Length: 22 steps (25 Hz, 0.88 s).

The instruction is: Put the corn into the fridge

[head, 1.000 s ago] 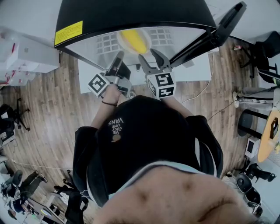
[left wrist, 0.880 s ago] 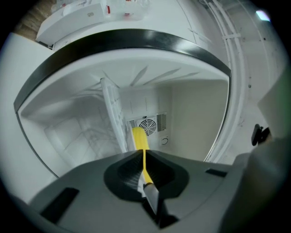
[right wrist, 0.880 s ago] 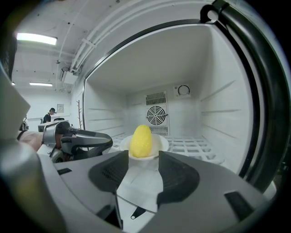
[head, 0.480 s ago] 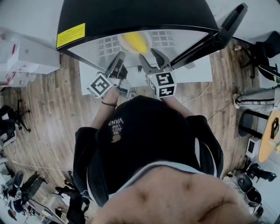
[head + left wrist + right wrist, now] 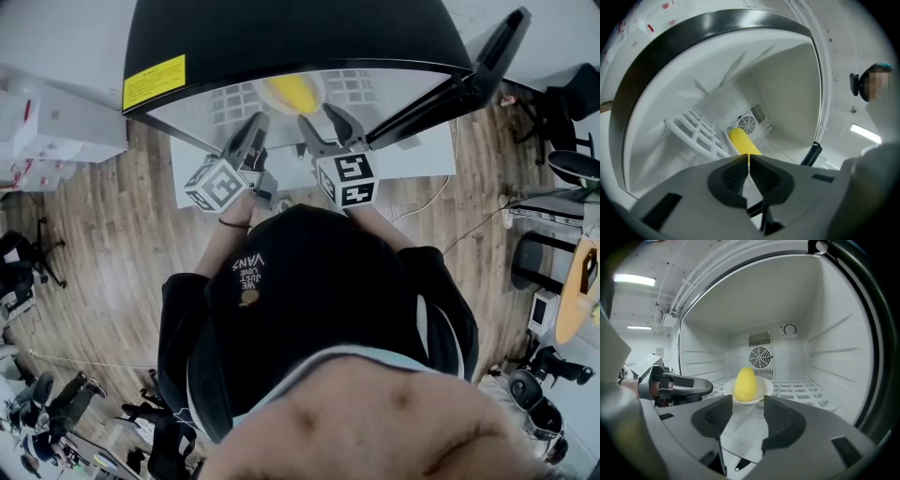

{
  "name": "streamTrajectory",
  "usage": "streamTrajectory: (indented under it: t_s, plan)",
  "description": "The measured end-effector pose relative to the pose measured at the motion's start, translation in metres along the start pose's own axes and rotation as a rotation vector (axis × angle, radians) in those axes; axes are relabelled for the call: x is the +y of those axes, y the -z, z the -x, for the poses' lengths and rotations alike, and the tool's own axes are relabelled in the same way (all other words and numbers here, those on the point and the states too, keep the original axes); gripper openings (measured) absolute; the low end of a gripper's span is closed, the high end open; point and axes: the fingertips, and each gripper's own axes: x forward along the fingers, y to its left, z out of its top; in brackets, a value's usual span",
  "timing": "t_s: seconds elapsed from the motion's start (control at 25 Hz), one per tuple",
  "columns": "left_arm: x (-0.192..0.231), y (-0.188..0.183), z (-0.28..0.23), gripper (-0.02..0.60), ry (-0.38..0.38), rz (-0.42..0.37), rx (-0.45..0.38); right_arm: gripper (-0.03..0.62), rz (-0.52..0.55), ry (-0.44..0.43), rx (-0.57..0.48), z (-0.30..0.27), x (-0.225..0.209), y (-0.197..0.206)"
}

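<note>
1. The corn lies on a white plate on the wire shelf inside the open fridge, in the same spot as a second ago.
2. In the right gripper view the corn points end-on at the camera, in front of the round fan grille on the back wall. The plate rims it on both sides.
3. The left tool is pressed together with nothing between its jaws. The corn shows beyond its tips, apart from them.
4. The right tool is spread and empty. The corn sits past the gap between its jaws, not touched.
5. Both tools reach toward the fridge mouth from above the white table, side by side, the left tool showing at the edge of the right gripper view.
6. Since a second ago the left tool's marker cube appears to have turned a little and slid slightly right, though the shift is small and hard to judge. The right tool has barely moved.
7. The fridge door stays swung open at the right.
</note>
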Motion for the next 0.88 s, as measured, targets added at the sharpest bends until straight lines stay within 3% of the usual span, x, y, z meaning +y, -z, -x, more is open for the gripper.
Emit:
streamTrajectory:
  t_s: [0.64, 0.88]
  plan:
    - [0.002, 0.008, -0.005, 0.024, -0.004, -0.214, 0.091, 0.209, 0.001, 0.011, -0.004, -0.014, -0.001, -0.004]
    - [0.005, 0.009, -0.005, 0.025, -0.034, -0.341, 0.128, 0.209, 0.001, 0.014, -0.005, -0.017, -0.001, -0.005]
